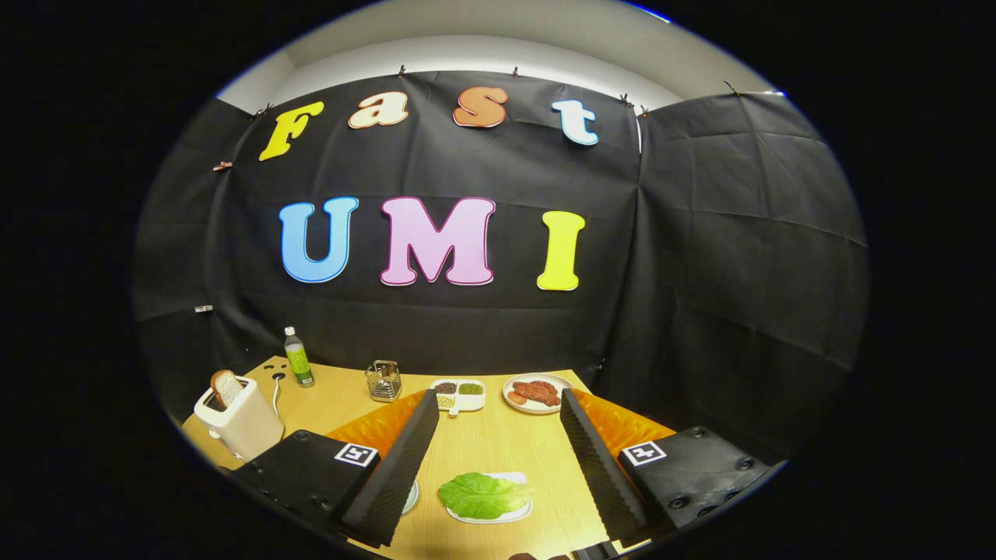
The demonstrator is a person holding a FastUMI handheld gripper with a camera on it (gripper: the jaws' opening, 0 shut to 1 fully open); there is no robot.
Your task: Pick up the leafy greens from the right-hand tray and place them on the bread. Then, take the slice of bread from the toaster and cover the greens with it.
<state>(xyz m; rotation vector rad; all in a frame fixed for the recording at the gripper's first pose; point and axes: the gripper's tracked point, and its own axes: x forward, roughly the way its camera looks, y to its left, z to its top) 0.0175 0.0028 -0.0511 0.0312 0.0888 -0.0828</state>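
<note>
Gripper (pixel 492 459): fingers held wide apart, nothing gripped.
Gap between fingers: occupied low down by the leafy greens (pixel 484 495) on a white tray (pixel 510 515); bare table (pixel 490 439) beyond them.
Far edge: lined by a wire basket (pixel 384 380), a divided dish (pixel 459 395) and a plate of meat (pixel 537 393).
Left side: blocked by the toaster (pixel 240 418) with its bread slice (pixel 226 386); a bottle (pixel 298 358) stands behind.

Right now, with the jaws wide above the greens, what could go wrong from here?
The leafy greens lie flat on a small white tray between the open gripper jaws, so a close could pinch only a leaf edge and tear it, or drag the light tray along. Later, the bread slice stands upright in the toaster; pulling it at an angle might tip the toaster, whose cord trails across the table.
</note>
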